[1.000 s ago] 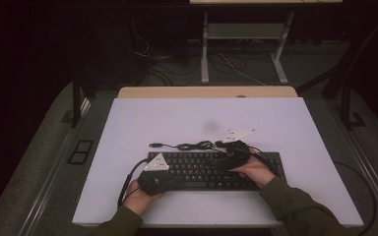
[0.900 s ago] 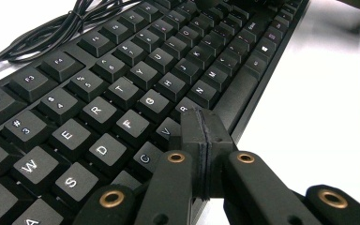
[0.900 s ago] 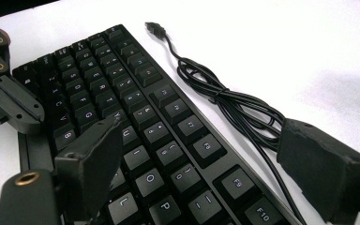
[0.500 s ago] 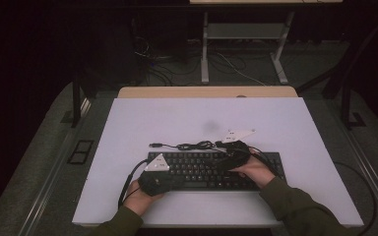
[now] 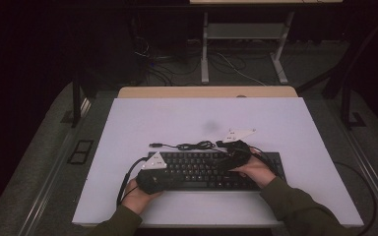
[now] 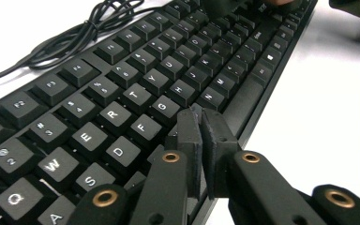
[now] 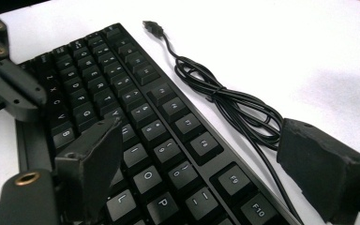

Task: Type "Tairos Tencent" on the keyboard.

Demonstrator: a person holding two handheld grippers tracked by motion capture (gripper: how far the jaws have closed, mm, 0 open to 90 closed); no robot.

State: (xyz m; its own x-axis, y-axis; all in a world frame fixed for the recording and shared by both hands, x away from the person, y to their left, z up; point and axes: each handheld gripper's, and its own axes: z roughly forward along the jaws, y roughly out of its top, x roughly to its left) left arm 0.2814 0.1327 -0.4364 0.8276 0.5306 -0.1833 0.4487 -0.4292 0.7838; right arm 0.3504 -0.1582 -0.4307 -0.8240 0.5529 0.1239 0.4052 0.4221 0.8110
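Left tool (image 6: pixel 201 123): jaws nearly shut, just cracked apart, nothing between them, tips held at the keyboard (image 5: pixel 211 169) bottom row. Right tool (image 7: pixel 206 154): jaws spread wide across the keyboard's far rim. Keyboard lies near the table (image 5: pixel 128 118) front edge, coiled cable (image 5: pixel 194 145) behind. Since the earlier frame, neither hand is seen shifted.

Dim surroundings, bright glaring tabletop.

We see open table (image 5: pixel 177 118) behind and beside the keyboard (image 5: pixel 202 169). Its coiled cable (image 5: pixel 192 145) lies just behind the back edge, barring that strip. Both grippers (image 5: pixel 152 179) (image 5: pixel 234 155) crowd the keys.
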